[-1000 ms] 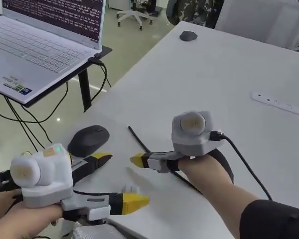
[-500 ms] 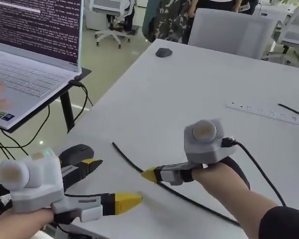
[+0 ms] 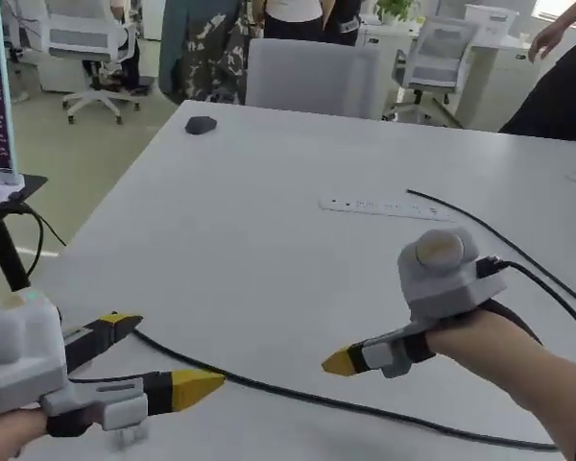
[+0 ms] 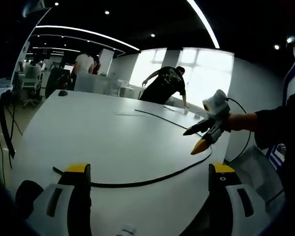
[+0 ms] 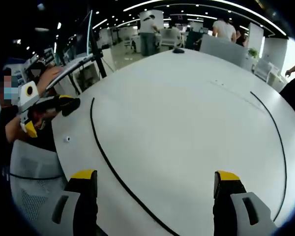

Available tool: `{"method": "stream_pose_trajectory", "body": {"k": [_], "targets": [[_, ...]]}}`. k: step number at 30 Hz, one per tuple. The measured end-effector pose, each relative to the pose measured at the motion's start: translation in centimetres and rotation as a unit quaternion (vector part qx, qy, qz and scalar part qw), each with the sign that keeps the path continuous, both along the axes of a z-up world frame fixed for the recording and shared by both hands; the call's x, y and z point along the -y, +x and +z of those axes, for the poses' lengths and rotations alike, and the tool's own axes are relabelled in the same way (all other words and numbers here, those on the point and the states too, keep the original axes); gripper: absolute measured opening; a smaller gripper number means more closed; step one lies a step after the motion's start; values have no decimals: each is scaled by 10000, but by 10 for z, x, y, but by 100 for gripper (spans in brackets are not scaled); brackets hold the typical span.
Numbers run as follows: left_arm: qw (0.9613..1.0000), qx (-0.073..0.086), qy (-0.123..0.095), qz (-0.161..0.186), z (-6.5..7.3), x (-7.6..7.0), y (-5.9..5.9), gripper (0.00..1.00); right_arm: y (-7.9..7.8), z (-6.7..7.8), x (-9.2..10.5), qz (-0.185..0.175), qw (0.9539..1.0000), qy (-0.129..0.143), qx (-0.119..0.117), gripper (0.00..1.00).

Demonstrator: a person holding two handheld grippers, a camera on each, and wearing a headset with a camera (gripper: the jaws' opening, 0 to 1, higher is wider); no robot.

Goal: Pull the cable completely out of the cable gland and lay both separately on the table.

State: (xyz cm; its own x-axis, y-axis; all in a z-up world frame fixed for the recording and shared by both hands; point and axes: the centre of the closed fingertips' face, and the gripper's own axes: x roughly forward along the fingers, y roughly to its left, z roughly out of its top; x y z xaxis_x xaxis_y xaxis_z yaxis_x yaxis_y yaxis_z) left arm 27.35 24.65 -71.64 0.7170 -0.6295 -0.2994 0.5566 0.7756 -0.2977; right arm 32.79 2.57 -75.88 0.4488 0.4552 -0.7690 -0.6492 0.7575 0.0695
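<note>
Your left gripper (image 3: 163, 351) is nearest you at the table (image 3: 269, 240) edge, jaws spread wide, nothing between them. A small pale part (image 5: 67, 139) lies on the table just beside it, apart from the cable (image 3: 288, 394); it's too small to tell if it's the gland. The cable is flat on the table and no jaw touches it. Its left end starts just beside the left gripper's upper tip and passes close by the lower tip. From there it runs right along the near edge, beneath your right gripper (image 5: 156, 175) and past your right wrist. In the left gripper view the cable crosses just ahead of both tips, spanning the gap. The right gripper hangs above the table, jaws also wide apart, empty. In the right gripper view the cable runs on the table below, between the jaws and nearer the one on that view's left. Farther back there's a power strip (image 3: 365, 205) with a second cable (image 3: 461, 215) beside it. Past that, a dark puck (image 3: 201, 124) sits near the far edge, with a grey chair (image 3: 307, 77) behind it and people standing beyond.
</note>
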Motion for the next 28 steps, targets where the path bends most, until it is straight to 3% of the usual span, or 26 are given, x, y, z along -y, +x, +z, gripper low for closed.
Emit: {"method": "stream_pose_trajectory", "body": {"k": [1,5,8,10,12,21,26,28], "targets": [[10000,-12,59,8,1,2,2,99,-4,2,8,-59,10000,24,6,100],[9997,213,-28,-152,16,15,4,99,-23,9,46,-397,9987,306,-67,100],[9996,123,46,-261,15,22,3,99,-34,7,71,-602,9970,445,-172,100],[9994,100,88,-324,15,26,1,99,-39,9,81,-864,9934,730,-180,100],[9993,100,97,-349,15,28,-1,99,-44,12,86,-1022,9898,977,-188,100],[9989,-14,196,-419,17,33,-5,99,-52,14,96,-1165,9869,1119,-26,100],[9984,12,265,-503,16,34,-10,99,-55,14,95,-1157,9869,1124,8,100],[9973,-77,505,-533,9,30,-12,99,-55,14,94,-1147,9870,1127,7,100]]}}
